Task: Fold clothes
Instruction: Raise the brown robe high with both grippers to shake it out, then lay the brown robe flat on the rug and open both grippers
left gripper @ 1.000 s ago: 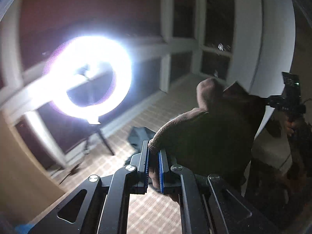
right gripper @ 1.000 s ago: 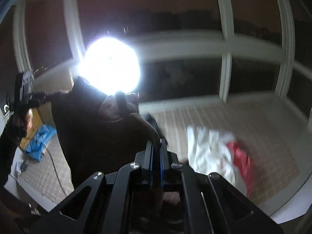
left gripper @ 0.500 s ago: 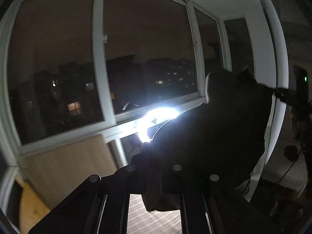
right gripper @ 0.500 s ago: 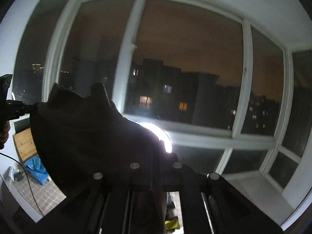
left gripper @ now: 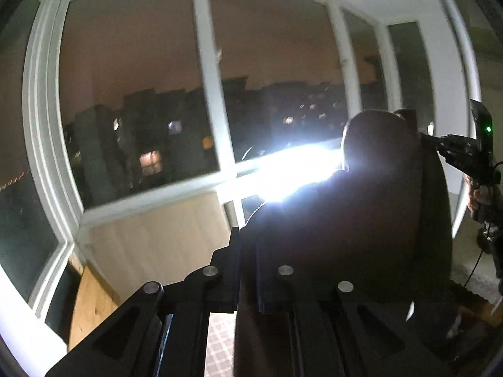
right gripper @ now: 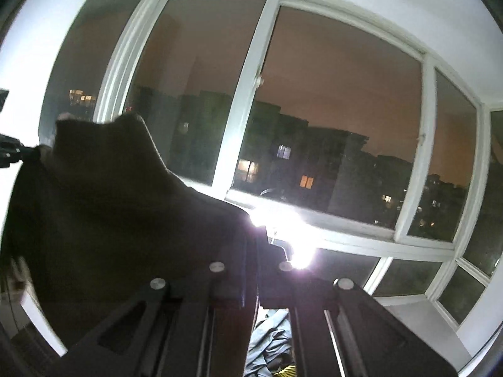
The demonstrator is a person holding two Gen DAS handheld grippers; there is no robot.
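Observation:
A dark brown garment point(left gripper: 361, 226) hangs in the air, stretched between both grippers and backlit so its detail is lost. My left gripper point(left gripper: 248, 242) is shut on one top corner of it. In the right wrist view the same garment point(right gripper: 103, 207) spreads to the left, and my right gripper point(right gripper: 250, 245) is shut on its other corner. The right gripper point(left gripper: 440, 143) shows at the far right of the left wrist view, with a hand point(left gripper: 479, 194) on its handle. Both cameras point up at the windows.
White window frames point(left gripper: 217, 94) and dark glass fill both views, with lit buildings outside. A very bright lamp point(left gripper: 298, 169) glares behind the garment. A pile of grey cloth point(right gripper: 273, 339) lies below. A wooden board point(left gripper: 91, 301) leans at lower left.
Both grippers have risen and tilted up with the garment, from facing the floor and ring light to facing the windows. The garment stays spread between them.

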